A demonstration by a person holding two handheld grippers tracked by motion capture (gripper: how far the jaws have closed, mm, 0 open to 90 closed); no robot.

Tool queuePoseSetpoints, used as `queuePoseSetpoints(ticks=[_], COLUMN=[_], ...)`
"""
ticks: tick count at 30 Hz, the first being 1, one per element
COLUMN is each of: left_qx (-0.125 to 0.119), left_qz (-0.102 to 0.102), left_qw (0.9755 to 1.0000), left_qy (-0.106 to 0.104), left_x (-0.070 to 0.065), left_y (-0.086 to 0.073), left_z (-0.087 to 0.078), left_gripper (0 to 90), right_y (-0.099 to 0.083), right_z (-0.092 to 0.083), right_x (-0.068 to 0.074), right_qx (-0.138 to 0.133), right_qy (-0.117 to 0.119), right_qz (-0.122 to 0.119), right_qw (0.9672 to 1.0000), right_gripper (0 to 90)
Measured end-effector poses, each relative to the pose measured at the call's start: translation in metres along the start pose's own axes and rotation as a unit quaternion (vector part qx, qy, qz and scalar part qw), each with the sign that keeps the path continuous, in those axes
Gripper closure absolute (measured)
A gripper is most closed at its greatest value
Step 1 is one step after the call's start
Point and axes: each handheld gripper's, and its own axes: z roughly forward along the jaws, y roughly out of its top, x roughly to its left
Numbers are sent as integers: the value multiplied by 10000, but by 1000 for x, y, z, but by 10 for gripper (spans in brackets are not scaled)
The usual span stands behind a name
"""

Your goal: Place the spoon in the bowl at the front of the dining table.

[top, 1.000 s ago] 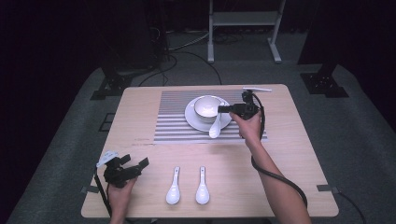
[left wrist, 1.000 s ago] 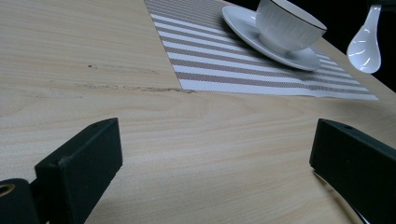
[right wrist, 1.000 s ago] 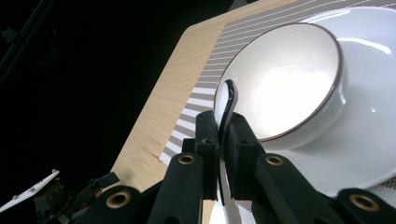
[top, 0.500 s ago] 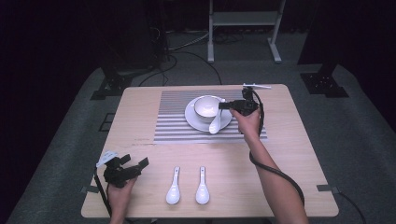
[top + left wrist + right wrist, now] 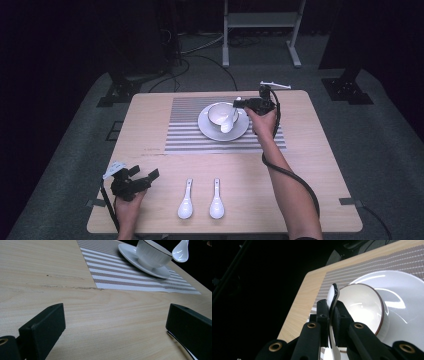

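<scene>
The right gripper's (image 5: 331, 322) fingers (image 5: 322, 315) clamp a white spoon (image 5: 333, 298) above the cup (image 5: 221, 114) on its saucer (image 5: 240, 132); the handle's lower end is hidden. The left gripper's (image 5: 142, 177) fingers gape empty over the tabletop (image 5: 310, 165).

no readable text, labels, brands, numbers, or signs anywhere

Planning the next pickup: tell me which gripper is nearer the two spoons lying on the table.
Left. The left gripper sits just left of the two spoons; the right gripper is far off, over the bowl.
</scene>
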Motion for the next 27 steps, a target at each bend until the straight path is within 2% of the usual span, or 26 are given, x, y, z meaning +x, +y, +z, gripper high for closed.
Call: queuePoseSetpoints(ticks=[2,5,16,21,27], left_qx=[-6,-9,-5,-7,-6], left_qz=[-4,-4,-10,2,7], left_qw=[10000,10000,10000,10000,10000], left_qy=[7,8,-6,-1,-1], left_x=[0,-1,0,0,0], left_y=[0,0,0,0,0], left_z=[0,0,0,0,0], left_gripper=[11,10,10,10,10], right_y=[3,5,9,8,4], right_z=[1,1,4,3,6], right_x=[-1,-1,-7,-11,-18], right_qx=[-67,-114,-487,-613,-606], right_qy=[61,-22,-219,-226,-310], right_qz=[67,35,229,281,348], right_qw=[9999,9999,9983,9975,9971], right_gripper=[841,840,841,840,840])
